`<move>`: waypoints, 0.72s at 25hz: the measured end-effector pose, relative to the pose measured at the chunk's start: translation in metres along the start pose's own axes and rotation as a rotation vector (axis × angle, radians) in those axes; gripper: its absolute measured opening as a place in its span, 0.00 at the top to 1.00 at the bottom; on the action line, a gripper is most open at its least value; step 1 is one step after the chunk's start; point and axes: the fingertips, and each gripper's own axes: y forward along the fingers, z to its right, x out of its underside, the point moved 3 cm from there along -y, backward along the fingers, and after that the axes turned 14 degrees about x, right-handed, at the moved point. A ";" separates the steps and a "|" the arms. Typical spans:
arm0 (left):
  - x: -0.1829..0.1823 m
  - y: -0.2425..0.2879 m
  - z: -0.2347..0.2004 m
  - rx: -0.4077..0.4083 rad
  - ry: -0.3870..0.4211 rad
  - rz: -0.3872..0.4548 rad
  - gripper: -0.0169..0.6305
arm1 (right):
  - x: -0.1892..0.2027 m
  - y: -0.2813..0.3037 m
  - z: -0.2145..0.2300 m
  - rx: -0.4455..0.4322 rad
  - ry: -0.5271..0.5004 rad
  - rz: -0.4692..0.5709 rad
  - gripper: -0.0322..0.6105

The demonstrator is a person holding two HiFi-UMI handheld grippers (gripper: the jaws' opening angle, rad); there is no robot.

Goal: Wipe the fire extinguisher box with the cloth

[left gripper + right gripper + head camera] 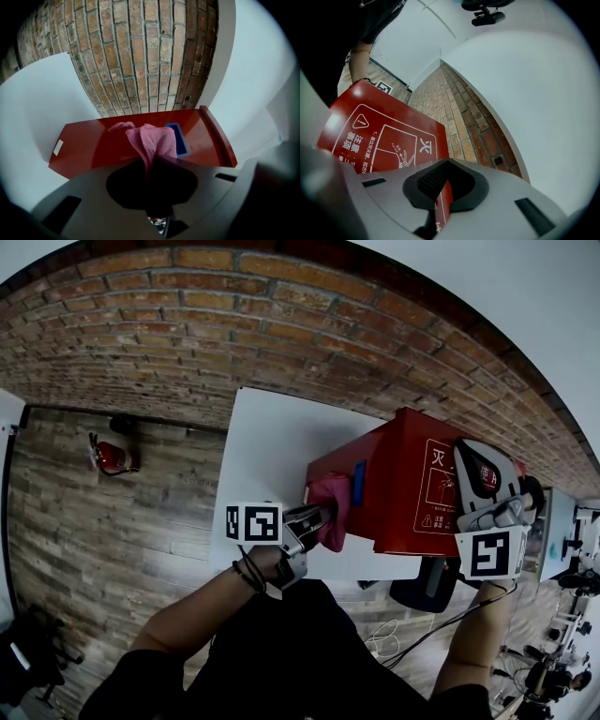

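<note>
The red fire extinguisher box (403, 488) stands on a white panel (267, 451) by a brick wall. My left gripper (314, 519) is shut on a pink cloth (330, 507), and the cloth presses on the box's left side beside a blue handle (358, 482). In the left gripper view the cloth (152, 143) bunches out of the jaws over the red side (93, 145), next to the blue handle (178, 138). My right gripper (480, 474) sits at the box's right end. In the right gripper view a red panel of the box (379, 136), printed in white, runs between the shut jaws (443, 187).
A small red fire extinguisher (112, 457) lies on the wooden floor at the left, near the brick wall (281, 324). A dark object (427, 585) sits under the box's near right corner, with white cables (394, 638) on the floor beside it.
</note>
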 end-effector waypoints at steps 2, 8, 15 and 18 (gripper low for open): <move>0.000 0.002 0.006 0.014 0.007 0.002 0.88 | 0.000 0.000 0.000 0.000 0.001 0.001 0.92; 0.000 0.005 0.023 0.054 0.014 0.013 0.88 | 0.000 -0.001 0.000 -0.001 -0.002 0.000 0.92; 0.001 0.008 0.037 0.093 -0.001 0.023 0.88 | 0.000 -0.001 0.000 0.000 -0.003 0.002 0.92; 0.001 0.009 0.042 0.109 -0.007 0.027 0.88 | -0.001 -0.001 -0.001 -0.001 -0.002 0.000 0.92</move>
